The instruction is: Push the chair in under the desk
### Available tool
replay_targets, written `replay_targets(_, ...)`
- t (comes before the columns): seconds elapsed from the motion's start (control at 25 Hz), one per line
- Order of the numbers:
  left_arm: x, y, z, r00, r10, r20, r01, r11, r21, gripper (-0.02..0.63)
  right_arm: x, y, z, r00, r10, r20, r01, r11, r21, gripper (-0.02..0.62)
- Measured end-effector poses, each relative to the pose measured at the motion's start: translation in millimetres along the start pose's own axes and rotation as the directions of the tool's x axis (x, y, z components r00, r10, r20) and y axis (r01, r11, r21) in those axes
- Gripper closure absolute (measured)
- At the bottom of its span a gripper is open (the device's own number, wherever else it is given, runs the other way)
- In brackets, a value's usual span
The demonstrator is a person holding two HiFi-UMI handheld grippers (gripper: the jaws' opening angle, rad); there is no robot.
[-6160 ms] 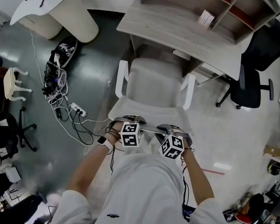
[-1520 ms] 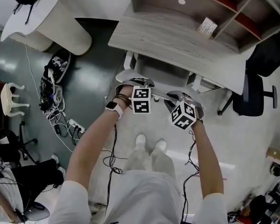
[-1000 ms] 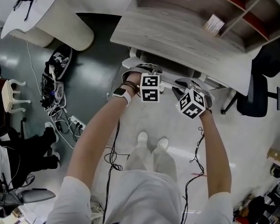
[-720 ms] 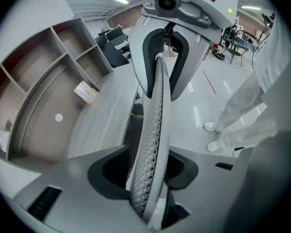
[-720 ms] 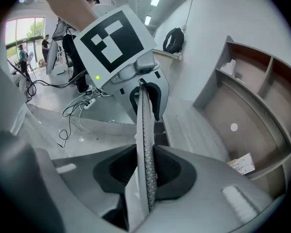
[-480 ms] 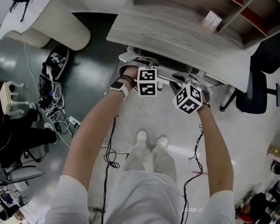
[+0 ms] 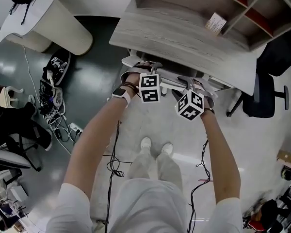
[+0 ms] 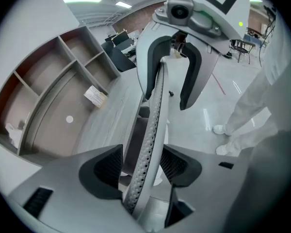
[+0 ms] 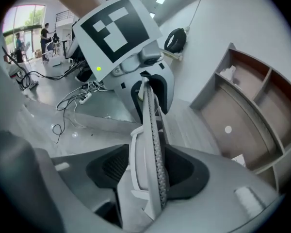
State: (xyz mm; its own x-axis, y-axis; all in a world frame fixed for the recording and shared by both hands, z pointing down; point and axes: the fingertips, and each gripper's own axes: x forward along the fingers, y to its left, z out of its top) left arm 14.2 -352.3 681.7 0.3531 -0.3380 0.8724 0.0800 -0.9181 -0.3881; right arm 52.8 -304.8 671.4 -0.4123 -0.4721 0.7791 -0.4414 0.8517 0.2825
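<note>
As left gripper [image 8: 140, 166] and right gripper [image 9: 146, 171] jaws have just spread, one pale-grey mesh chair [image 7: 168, 84] runs its backrest edge loose through both gaps, along one wood-grain worktop [image 7: 184, 38].

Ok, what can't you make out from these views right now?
- Chair seat and base: head view, hidden under the desk.
- Print on the card in the shelf: too small in every view.
- Black office chair: head view, partly behind the desk, cut by the right edge.
</note>
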Motion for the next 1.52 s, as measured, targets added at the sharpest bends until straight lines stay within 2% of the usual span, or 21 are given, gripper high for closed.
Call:
replay_targets(0.28,-21,-5,5,0.999,0.034,0.024,-0.034,0.999,-0.020,0.376,-18,-8,12,0.998,-0.030,0.057,0.023,0.992,0.124,0.353)
replay_targets(0.48,-37,-2,10,0.994,0.081,0.080,-0.066,0.983,-0.174,0.347,-31,-4,7,0.996,-0.059,0.070,0.048,0.987,0.151,0.367)
replay_targets(0.6,-48,-2,11,0.990,0.106,0.093,-0.083,0.971,-0.224,0.348,-42,-4,6,0.990,-0.100,0.096,0.081,0.979,0.186,0.387)
replay_targets(0.68,-56,-4,13,0.987,0.129,0.101,-0.098,0.959,-0.265,0.353,-55,-8,6,0.983,-0.142,0.120,0.112,0.967,0.230,0.441)
replay_targets(0.76,-66,-4,16,0.979,0.165,0.121,-0.115,0.934,-0.339,0.388,-66,-10,7,0.975,-0.173,0.139,0.131,0.953,0.272,0.473)
replay_targets(0.88,-82,-7,22,0.965,0.210,0.155,-0.123,0.891,-0.438,0.404,-80,-9,8,0.969,-0.193,0.155,0.140,0.943,0.301,0.529)
replay_targets(1.08,-104,-16,35,0.948,0.270,0.171,-0.152,0.851,-0.503,0.479,-106,-3,5,0.959,-0.227,0.171,0.163,0.933,0.321,0.549)
replay_targets(1.16,-115,-21,41,0.938,0.298,0.177,-0.158,0.822,-0.547,0.498,-118,-1,2,0.954,-0.249,0.169,0.182,0.924,0.335,0.580)
replay_targets(1.28,-133,-32,49,0.918,0.354,0.180,-0.180,0.775,-0.605,0.576,-135,8,0,0.945,-0.277,0.175,0.198,0.908,0.369,0.584)
replay_targets(1.4,-149,-46,57,0.904,0.388,0.178,-0.188,0.737,-0.649,0.594,-155,18,3,0.929,-0.302,0.212,0.189,0.884,0.428,0.584)
replay_targets(1.52,-168,-67,71,0.897,0.392,0.202,-0.162,0.719,-0.676,0.598,-176,32,7,0.913,-0.328,0.242,0.182,0.860,0.476,0.584)
